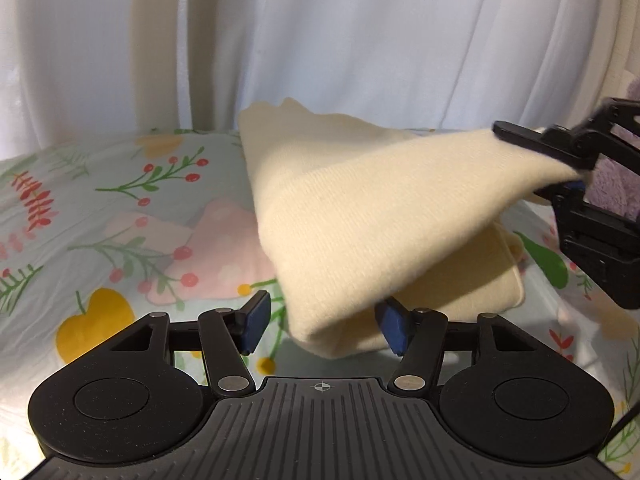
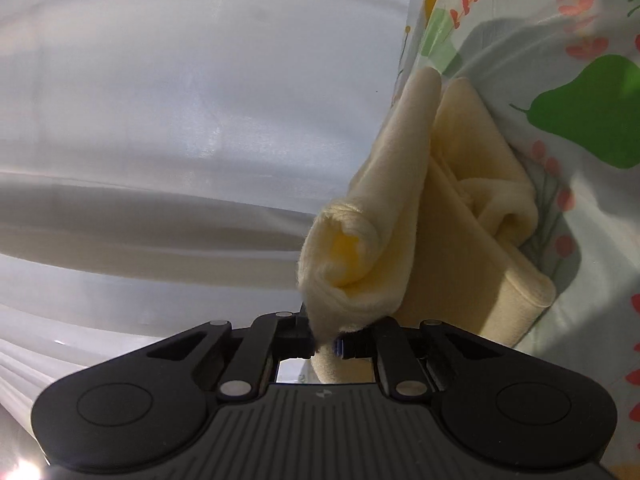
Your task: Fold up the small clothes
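Nearest to us in the left wrist view, the left tool (image 1: 320, 322) stands with its blue pads (image 1: 254, 322) spread apart. A folded corner of the cream garment (image 1: 360, 216) hangs down between them, but we see neither pad pressing on the cloth.

We see the garment lying on a bed sheet (image 1: 100, 208) printed with flowers, berries and fruit. Its lower layers rest flat on the sheet. An upper layer is lifted off them and rises toward the right edge of this view, where the right tool (image 1: 560, 168) grips its raised corner. The black linkage of that tool is blurred here.

From the right wrist view, we look along the right tool (image 2: 326, 342) with its camera rolled, so that the sheet (image 2: 600, 220) runs up the right side of the picture. Its fingers are pressed together on a bunched corner of the garment (image 2: 360, 248), which curls into a loose roll just beyond the tips. The rest of the cloth trails from this pinch back to the folded stack on the sheet.

Behind the bed we note a pale curtain (image 1: 320, 32) hanging in long folds. A mauve fluffy object (image 1: 616, 188) shows at the far right, partly hidden by the right tool; we cannot tell what it is.
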Available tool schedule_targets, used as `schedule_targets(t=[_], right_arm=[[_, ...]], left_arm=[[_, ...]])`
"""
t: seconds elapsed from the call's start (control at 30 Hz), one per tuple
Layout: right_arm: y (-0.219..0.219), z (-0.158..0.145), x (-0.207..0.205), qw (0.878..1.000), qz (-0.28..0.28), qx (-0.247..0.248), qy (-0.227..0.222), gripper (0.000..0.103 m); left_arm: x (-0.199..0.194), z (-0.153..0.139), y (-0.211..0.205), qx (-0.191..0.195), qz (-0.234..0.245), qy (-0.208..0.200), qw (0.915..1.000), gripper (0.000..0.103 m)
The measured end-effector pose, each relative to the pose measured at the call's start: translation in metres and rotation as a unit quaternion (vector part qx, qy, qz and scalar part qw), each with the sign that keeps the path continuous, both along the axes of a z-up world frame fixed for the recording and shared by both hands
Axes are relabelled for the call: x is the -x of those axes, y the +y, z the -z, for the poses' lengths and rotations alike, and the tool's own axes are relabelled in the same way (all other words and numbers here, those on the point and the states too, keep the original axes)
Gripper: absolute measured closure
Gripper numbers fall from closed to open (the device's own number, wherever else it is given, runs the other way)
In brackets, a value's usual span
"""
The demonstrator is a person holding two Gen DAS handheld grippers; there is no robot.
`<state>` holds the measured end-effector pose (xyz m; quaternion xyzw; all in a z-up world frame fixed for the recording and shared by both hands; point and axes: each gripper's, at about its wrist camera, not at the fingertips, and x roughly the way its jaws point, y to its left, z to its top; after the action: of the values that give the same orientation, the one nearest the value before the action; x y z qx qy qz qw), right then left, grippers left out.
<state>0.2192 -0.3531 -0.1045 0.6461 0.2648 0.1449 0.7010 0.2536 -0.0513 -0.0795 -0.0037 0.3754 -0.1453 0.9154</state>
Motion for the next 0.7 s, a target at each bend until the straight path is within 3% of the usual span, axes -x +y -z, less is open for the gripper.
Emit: schedule_targets(t=[0.07,0.17,0.2,0.23,0.3,0.33,0.37,0.47,0.5,0.53,0.6,0.63,0.7], right_arm=[[-0.001,-0.003,0.002,1.0,0.003,0.007,-0.003,0.095],[0.002,-0.007,0.005,0.995,0.003,0.096,0.025,0.095],[0.007,-0.009,0.004,0.988,-0.004,0.149,0.043,0.095],[0.015,-0.013,0.003,0.976,-0.011,0.212,0.054,0.095],[0.037,-0.025,0.004,0.939,-0.033,0.338,0.052,0.095],[0.046,-0.03,0.005,0.927,-0.038,0.371,0.043,0.095],[0.051,-0.035,0.007,0.924,-0.038,0.378,0.033,0.095],[0.034,-0.031,0.013,0.962,-0.028,0.269,-0.024,0.096],[0.031,-0.029,0.011,0.965,-0.028,0.259,-0.023,0.096],[0.034,-0.027,0.006,0.959,-0.032,0.281,-0.013,0.095],[0.049,-0.018,-0.003,0.922,-0.062,0.381,0.027,0.091],[0.051,-0.012,-0.004,0.915,-0.076,0.395,0.04,0.092],[0.047,-0.013,-0.001,0.919,-0.076,0.387,0.031,0.088]], left_arm=[[-0.008,0.0,0.012,0.03,-0.049,0.02,0.9981,0.046],[-0.014,0.004,0.034,0.104,-0.092,0.059,0.9885,0.052],[-0.014,0.006,0.038,0.118,-0.099,0.066,0.9859,0.054],[-0.013,0.006,0.041,0.128,-0.103,0.068,0.984,0.056],[-0.009,0.005,0.043,0.141,-0.109,0.065,0.9819,0.062],[-0.007,0.004,0.046,0.148,-0.115,0.062,0.9803,0.063],[-0.006,0.004,0.05,0.158,-0.125,0.059,0.9778,0.065],[-0.006,0.004,0.066,0.191,-0.147,0.057,0.9688,0.065],[-0.007,0.006,0.069,0.196,-0.146,0.064,0.9676,0.064],[-0.009,0.009,0.07,0.193,-0.142,0.075,0.968,0.064],[-0.01,0.013,0.069,0.18,-0.134,0.083,0.9709,0.064],[-0.008,0.013,0.071,0.177,-0.13,0.08,0.9723,0.062],[-0.006,0.011,0.078,0.178,-0.126,0.084,0.9724,0.055]])
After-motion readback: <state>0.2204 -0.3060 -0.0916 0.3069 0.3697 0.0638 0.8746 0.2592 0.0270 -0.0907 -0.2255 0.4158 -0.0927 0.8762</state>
